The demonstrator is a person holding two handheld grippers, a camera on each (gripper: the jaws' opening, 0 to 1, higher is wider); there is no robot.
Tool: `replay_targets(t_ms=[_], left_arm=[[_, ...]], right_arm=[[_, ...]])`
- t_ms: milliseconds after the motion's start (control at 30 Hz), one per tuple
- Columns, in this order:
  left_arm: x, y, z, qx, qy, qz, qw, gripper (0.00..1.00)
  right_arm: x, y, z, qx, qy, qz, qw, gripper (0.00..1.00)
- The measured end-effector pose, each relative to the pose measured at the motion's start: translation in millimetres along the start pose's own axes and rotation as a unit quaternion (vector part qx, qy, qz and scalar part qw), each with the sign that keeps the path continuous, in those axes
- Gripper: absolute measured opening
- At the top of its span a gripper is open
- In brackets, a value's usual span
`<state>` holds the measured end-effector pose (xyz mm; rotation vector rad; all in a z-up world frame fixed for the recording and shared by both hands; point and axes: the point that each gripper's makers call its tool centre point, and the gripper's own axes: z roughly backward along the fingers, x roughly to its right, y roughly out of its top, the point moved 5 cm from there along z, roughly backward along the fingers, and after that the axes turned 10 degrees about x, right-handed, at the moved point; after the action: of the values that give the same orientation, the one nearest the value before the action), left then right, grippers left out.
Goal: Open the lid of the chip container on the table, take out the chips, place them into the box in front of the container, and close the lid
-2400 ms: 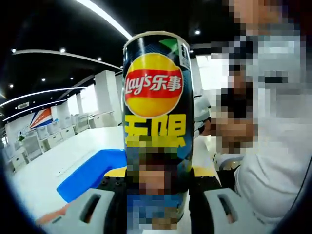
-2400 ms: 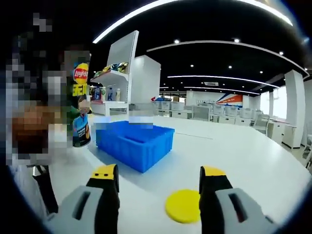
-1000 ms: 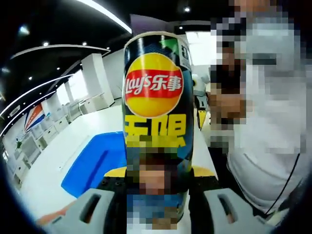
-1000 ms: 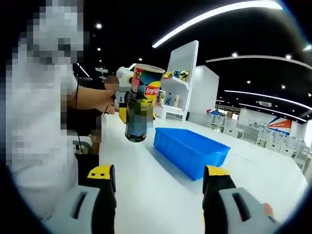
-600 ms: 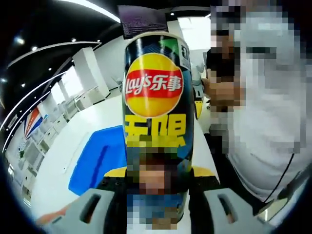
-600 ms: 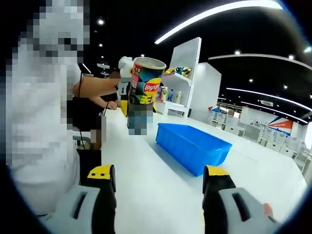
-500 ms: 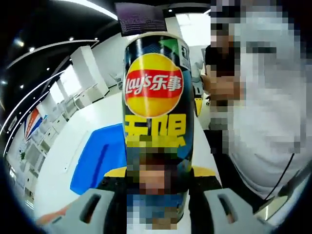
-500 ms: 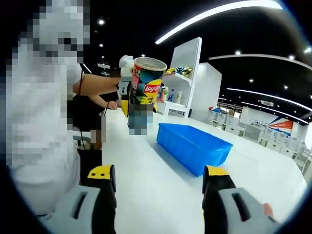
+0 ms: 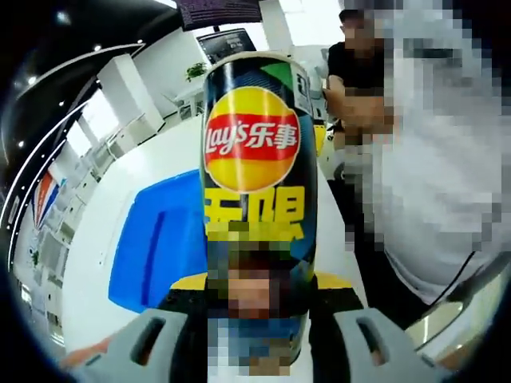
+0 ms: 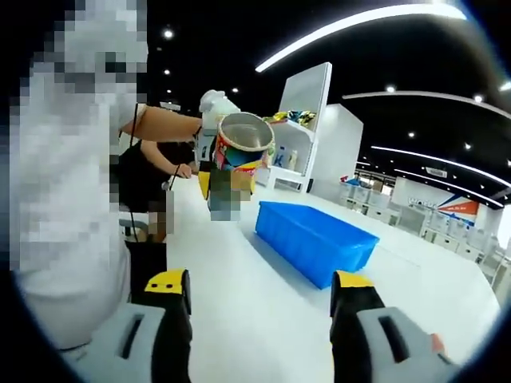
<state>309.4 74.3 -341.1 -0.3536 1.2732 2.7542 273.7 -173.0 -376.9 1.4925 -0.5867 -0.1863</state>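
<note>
The chip container (image 9: 259,191) is a tall, stiff paperboard tube with a glossy printed skin, and we have it clamped low on its body between the fingers of the left gripper (image 9: 257,339), yellow pads pressed to either side. In the right gripper view the same container (image 10: 238,159) is lifted off the white tabletop (image 10: 263,319) and tipped so its open mouth faces us — the lid is already off, and a silvery lining shows inside the rim. We cannot make out the chips within.

We judge the tube light and easily dented, its glossy wall a little slippery; a hold on the lower third, with moderate squeeze, seems right, since a hard pinch could crush the wall and the brittle chips inside. Tipping should be slow, as the stack may slide out all at once.

The blue box (image 10: 315,242) is rigid smooth plastic, rectangular and open-topped, resting on the tabletop at about 4 o'clock from the container in the right gripper view; in the left gripper view it lies at 9 o'clock behind the tube.

The right gripper (image 10: 259,307) hangs over the tabletop with fingers apart, holding nothing.
</note>
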Motion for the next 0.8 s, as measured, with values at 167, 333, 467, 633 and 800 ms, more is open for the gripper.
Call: replay_targets(t_ms=[167,333,467,633,800], left_arm=[[6.0,-6.4,-6,-0.028,-0.014,0.007,0.9995,0.47],[7.3,-14.5,-12,-0.061,-0.012,-0.003,0.9981,0.46],[14.1,-25.3,-19,-0.099,-0.028,0.0,0.9947,0.46],[22.7,-25.2,-27,-0.123,-0.039,-0.017,0.9916,0.46],[13.8,-32.4,-31,-0.143,-0.042,-0.028,0.9884,0.46]], right_arm=[[-2,-2.6,0,-0.001,0.004,-0.001,1.0,0.69],[-2,-3.7,2,0.001,0.003,-0.002,1.0,0.69],[-2,-4.9,3,-0.001,0.003,-0.002,1.0,0.69],[-2,-6.1,4,-0.002,-0.001,0.0,1.0,0.69],[-2,-7.0,5,-0.003,-0.004,0.001,1.0,0.68]])
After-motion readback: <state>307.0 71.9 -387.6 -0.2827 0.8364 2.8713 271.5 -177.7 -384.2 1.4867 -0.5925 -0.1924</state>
